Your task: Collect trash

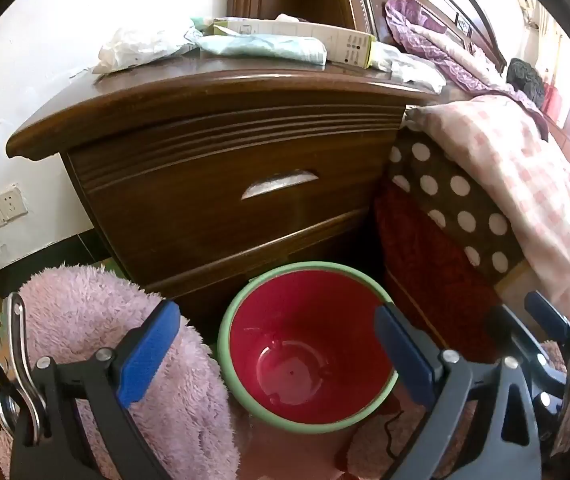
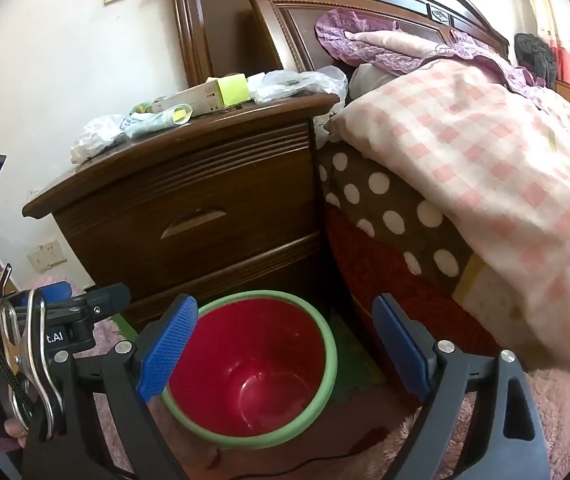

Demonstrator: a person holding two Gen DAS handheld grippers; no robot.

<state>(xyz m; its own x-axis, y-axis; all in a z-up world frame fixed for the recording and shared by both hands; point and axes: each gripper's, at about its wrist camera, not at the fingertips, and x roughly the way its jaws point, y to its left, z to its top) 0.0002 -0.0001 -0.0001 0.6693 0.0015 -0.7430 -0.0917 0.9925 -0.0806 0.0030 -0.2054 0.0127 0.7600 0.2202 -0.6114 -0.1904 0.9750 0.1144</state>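
A red bin with a green rim [image 1: 307, 360] [image 2: 251, 368] stands on the floor before a dark wooden nightstand [image 1: 213, 184] [image 2: 189, 208]; nothing lies inside it. On the nightstand top lie a crumpled white wrapper [image 1: 133, 46] [image 2: 93, 138], a pale green packet [image 1: 261, 48] [image 2: 157, 120], a long white and green carton [image 1: 309, 38] [image 2: 213, 94] and clear plastic bags [image 2: 297, 84]. My left gripper [image 1: 277, 354] hangs open above the bin. My right gripper [image 2: 285, 350] is open too, over the bin's right side. Both hold nothing.
A bed with a pink checked quilt [image 2: 485, 168] and a polka-dot cover [image 1: 457, 204] crowds the right side. A fluffy pink rug [image 1: 125, 344] lies left of the bin. A thin black cable [image 2: 325, 462] runs on the floor. Wall sockets [image 1: 3, 210] sit low at the left.
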